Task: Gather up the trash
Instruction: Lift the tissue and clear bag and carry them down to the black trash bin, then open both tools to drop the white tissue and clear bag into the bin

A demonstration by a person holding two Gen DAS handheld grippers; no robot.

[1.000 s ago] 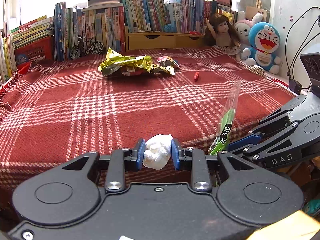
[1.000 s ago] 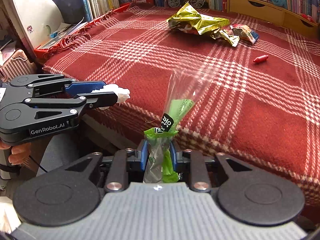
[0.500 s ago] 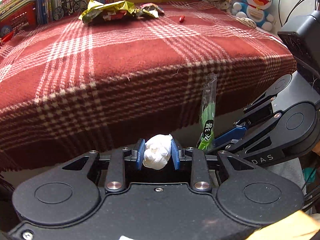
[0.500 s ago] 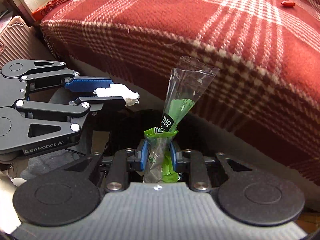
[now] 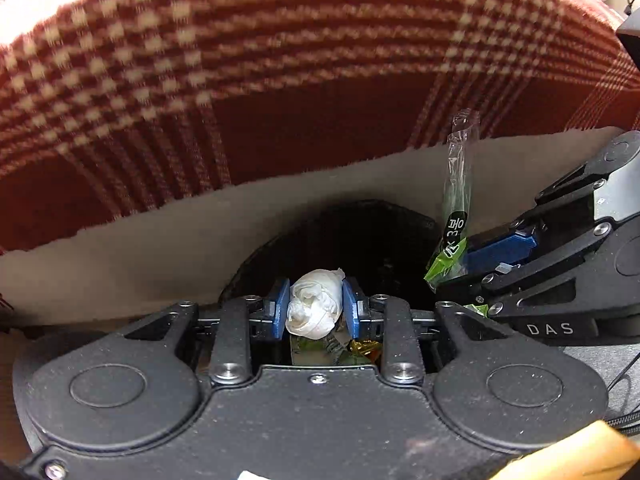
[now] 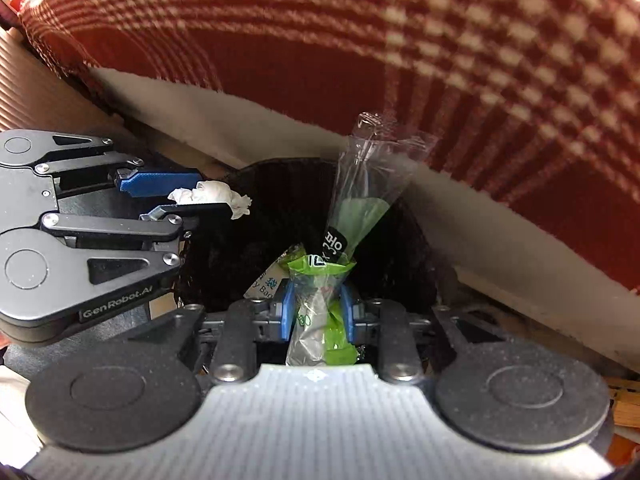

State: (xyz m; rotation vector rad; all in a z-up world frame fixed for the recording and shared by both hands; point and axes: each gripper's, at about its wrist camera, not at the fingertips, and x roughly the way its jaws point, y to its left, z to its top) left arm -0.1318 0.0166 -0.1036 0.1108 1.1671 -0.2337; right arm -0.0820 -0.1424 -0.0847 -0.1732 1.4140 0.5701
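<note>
With both grippers poised over the dark bin (image 6: 400,216), the left gripper (image 5: 316,308) clamps a tissue (image 5: 316,306) and the right gripper (image 6: 316,316) a wrapper (image 6: 352,216), neither yet released; some litter already lies inside.

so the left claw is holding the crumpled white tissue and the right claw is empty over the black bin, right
Not quite: the right claw is not empty; it grips a clear and green plastic wrapper, as the right wrist view shows. The left claw holds the crumpled white tissue over the black bin.
</note>
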